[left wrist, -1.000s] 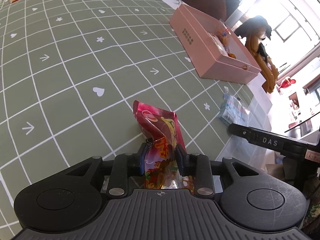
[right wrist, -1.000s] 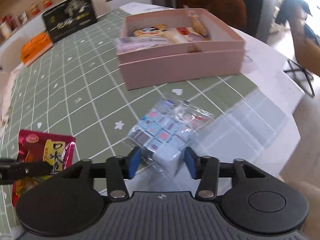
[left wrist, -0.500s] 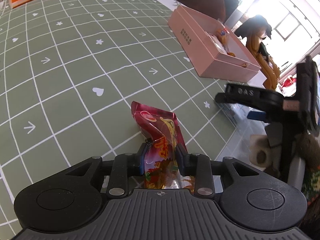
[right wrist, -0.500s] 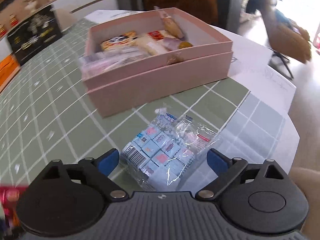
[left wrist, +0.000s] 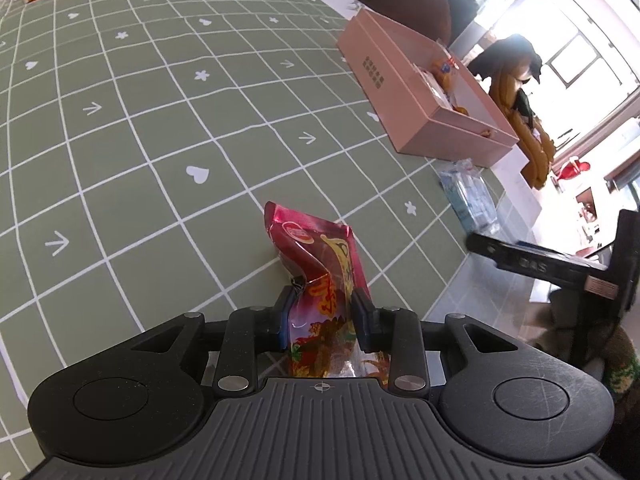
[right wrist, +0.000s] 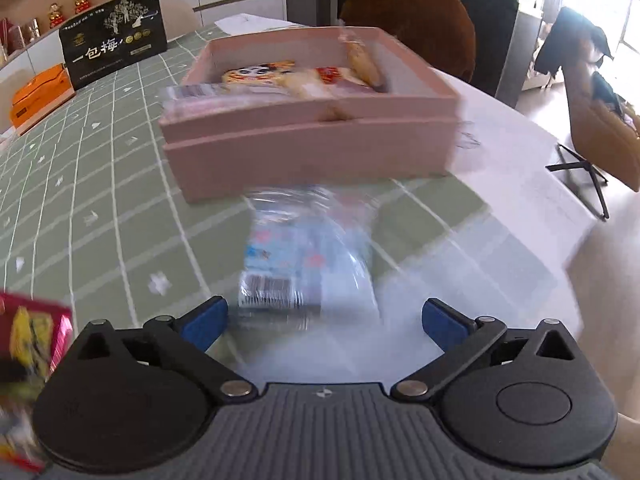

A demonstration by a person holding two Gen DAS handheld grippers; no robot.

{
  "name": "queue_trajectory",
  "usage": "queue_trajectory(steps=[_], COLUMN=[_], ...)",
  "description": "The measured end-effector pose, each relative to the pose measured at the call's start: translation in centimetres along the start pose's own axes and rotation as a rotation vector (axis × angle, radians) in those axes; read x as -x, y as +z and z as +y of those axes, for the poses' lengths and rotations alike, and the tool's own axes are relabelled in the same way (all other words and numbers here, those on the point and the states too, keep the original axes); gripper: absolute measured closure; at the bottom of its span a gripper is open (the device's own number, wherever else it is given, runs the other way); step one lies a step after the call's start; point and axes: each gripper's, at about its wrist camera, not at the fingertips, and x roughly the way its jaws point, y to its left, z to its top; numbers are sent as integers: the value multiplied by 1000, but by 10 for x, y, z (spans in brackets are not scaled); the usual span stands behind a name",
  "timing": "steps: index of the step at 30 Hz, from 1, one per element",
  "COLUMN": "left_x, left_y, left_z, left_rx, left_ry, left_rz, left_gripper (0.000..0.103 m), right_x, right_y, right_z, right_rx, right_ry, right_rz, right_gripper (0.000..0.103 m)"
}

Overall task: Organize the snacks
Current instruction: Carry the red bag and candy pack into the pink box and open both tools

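Observation:
My left gripper is shut on a red snack packet, held upright just above the green tablecloth. The packet also shows blurred at the left edge of the right wrist view. My right gripper is open and empty, its blue pads wide apart. A clear bag of small blue sweets lies on the cloth between and just ahead of the pads; it also shows in the left wrist view. A pink box holding several snacks stands beyond it, also seen in the left wrist view.
The right gripper's body shows at the right of the left wrist view. A black gift box and an orange box stand at the table's far end. The table edge runs close on the right, with chairs beyond.
My right gripper has opened wide, let go of the clear bag and drawn back a little; the bag lies on the cloth. My left gripper keeps hold of the red packet.

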Motion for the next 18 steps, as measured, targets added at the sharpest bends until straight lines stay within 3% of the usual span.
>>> queue_trajectory(steps=[5,10,14,16,18], left_x=[-2,-3,-4,-4,-4], left_y=[2,4,4,3,2], left_z=[-3,-6,-8,-7,-5], left_rx=[-17,-29,-19,-1,38], left_ry=[5,14,27,27,3], left_rz=[9,20,19,11,4], left_gripper=[68,68,68,69,72], right_x=[7,6,-25,-25,-18], right_y=[6,29,44,47,47], right_z=[-10,12,22,16,10], right_rx=[-25,113,212,171,127], right_ry=[28,33,43,72,89], right_rz=[27,-65,15,22,39], right_gripper=[8,8,8,13,37])
